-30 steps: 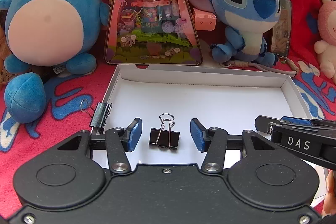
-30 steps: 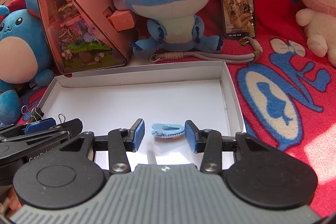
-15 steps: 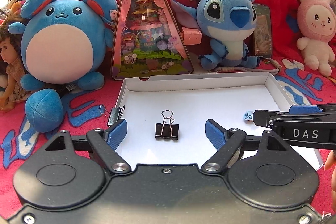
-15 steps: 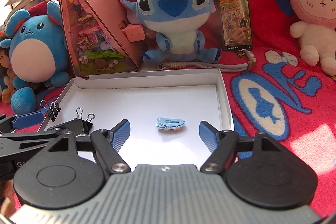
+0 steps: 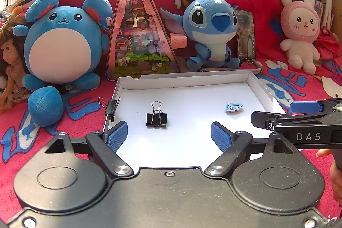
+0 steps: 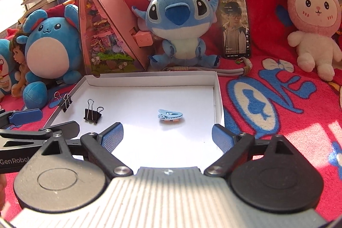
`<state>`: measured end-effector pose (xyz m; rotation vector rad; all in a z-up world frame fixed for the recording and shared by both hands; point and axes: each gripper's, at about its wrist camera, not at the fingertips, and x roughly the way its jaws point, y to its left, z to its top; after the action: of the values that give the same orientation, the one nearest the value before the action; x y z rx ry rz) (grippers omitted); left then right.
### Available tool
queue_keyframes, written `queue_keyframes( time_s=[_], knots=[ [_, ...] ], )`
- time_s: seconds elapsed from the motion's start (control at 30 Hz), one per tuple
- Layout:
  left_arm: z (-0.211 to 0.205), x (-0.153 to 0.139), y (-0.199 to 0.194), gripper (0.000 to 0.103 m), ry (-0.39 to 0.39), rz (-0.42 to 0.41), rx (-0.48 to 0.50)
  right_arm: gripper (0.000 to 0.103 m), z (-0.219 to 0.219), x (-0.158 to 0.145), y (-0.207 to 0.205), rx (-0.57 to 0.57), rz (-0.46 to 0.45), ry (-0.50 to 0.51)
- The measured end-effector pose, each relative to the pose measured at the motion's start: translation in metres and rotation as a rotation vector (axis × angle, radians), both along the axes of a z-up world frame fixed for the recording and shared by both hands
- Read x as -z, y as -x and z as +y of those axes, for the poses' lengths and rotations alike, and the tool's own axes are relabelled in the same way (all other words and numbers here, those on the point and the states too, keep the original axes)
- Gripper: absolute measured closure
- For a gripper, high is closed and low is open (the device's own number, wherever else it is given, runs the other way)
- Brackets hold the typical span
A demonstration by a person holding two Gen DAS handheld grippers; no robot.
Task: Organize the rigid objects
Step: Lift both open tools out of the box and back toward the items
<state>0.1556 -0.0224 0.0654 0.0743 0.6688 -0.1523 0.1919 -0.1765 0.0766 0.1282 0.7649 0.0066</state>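
Observation:
A shallow white box (image 5: 183,78) (image 6: 154,78) lies on a red blanket. A black binder clip (image 5: 156,118) (image 6: 92,113) stands in its left part. A light blue hair clip (image 5: 233,106) (image 6: 170,115) lies in its right part. A second black binder clip (image 5: 111,107) (image 6: 65,102) is clamped on the box's left wall. My left gripper (image 5: 168,138) is open and empty, held back from the black clip. My right gripper (image 6: 167,137) is open and empty, held back from the blue clip; it also shows in the left wrist view (image 5: 299,119).
Behind the box stand a round blue plush (image 5: 62,46), a pink triangular toy box (image 5: 139,35), a Stitch plush (image 5: 211,29) and a phone (image 6: 235,28). A pink rabbit plush (image 6: 314,20) sits at the far right, a doll (image 5: 10,61) at the far left.
Both grippers have opened wide and pulled back and up from the box. The black binder clip and the blue hair clip lie released in the box.

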Motion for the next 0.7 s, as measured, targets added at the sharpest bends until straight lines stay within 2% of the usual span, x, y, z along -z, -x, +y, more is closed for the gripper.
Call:
queue_keyframes(
  time_s=[0.3,0.7],
  knots=[
    [0.003,0.004,0.032,0.018,0.016,0.012,0.038,0.0,-0.001,-0.006,0.034,-0.031,-0.05,0.023],
    [0.009,0.01,0.071,0.018,0.033,-0.001,0.05,0.0,0.012,-0.01,0.075,-0.097,-0.111,0.073]
  ],
)
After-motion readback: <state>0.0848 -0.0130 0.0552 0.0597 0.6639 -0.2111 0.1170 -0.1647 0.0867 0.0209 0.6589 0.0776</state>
